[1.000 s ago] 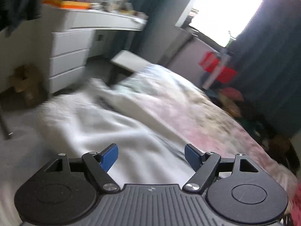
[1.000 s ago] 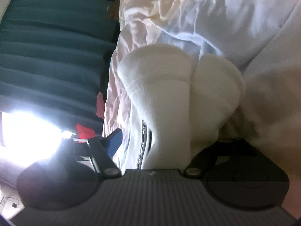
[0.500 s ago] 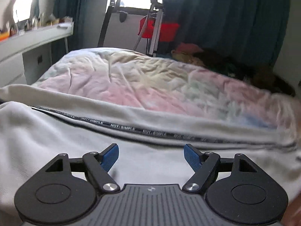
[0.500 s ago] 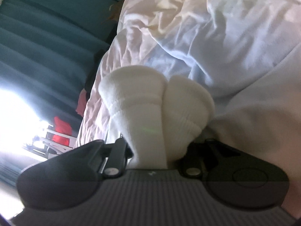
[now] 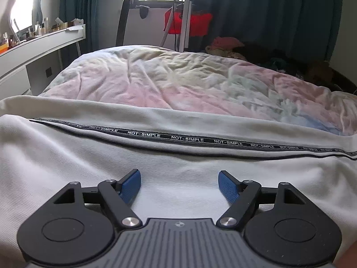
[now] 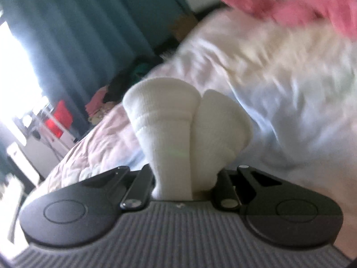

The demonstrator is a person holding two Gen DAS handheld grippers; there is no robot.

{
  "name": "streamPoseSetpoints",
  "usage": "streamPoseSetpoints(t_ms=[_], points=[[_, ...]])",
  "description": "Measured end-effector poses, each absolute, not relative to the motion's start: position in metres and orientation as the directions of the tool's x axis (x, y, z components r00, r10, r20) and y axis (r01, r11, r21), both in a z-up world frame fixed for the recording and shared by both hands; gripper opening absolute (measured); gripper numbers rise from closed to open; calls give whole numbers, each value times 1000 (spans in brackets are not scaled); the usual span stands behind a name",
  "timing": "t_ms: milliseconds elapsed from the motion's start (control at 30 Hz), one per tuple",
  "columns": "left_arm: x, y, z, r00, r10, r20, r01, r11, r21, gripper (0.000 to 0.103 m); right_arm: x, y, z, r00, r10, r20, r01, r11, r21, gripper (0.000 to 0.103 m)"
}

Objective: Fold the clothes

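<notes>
the white garment [image 5: 178,169] with its black "not-simple" tape [image 5: 187,139] fills the lower half of the left wrist view, spread flat on the bed, much as it lay half a second ago; a second ago that view was blurred and swung toward the desk instead. in the right wrist view the bunched white fabric [image 6: 183,129] sits centre frame, as it did half a second ago, but the background has swung: the curtain now fills the upper left and the quilt has blurred with motion. a second ago one blue pad showed spread clear of the fabric; now both sides are pressed in against it. the right gripper [image 6: 185,178] is clamped on the bunched white fabric, which bulges up in two rounded lobes between its fingers. the left gripper [image 5: 179,185] hangs just over the garment with its blue pads [image 5: 130,185] wide apart and nothing between them; whether they touch the cloth i cannot tell. beyond the garment lies the pastel quilt [image 5: 183,82], across mid frame. a white desk [image 5: 38,44] with bottles stands at the upper left, a red bag [image 5: 189,23] on a metal stand at top centre, a dark curtain [image 5: 267,11] at the upper right, and a heap of clothes [image 5: 225,44] below it.
</notes>
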State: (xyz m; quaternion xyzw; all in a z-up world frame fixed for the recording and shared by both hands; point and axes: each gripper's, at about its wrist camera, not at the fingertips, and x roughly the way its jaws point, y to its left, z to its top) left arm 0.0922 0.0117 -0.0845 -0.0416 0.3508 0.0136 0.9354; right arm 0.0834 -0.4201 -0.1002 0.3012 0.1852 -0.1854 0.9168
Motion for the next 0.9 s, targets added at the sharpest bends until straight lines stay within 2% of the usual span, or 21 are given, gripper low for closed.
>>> streamPoseSetpoints(t_ms=[233,367,433,533,733,833,900], points=[[89,28,-67,773,-18,-634,-87,987,-134,77,76,-315,-39,947,-198,-252,243,956,163,12],[84,36,-44,799,-13,-601,-72,991,-116,78,64,-226,-25,983,-102,-156,87,991,-102,12],[78,46,-33,823,-32,-567,-71,985,-158,78,59,-180,-34,989,-21,-146,-13,975,-224,12],[75,66,-24,830,-87,-551,-70,964,-258,80,50,-117,-66,975,93,-199,-163,914,-370,11],[92,90,-49,715,-388,-581,6,835,-551,80,29,-67,-121,922,165,-351,-340,778,-529,12],[109,83,-62,658,-471,-588,22,792,-610,80,20,-49,-143,892,176,-417,-409,708,-575,12],[121,75,-70,628,-494,-601,31,788,-615,80,19,-55,-136,889,181,-421,-405,739,-538,12]])
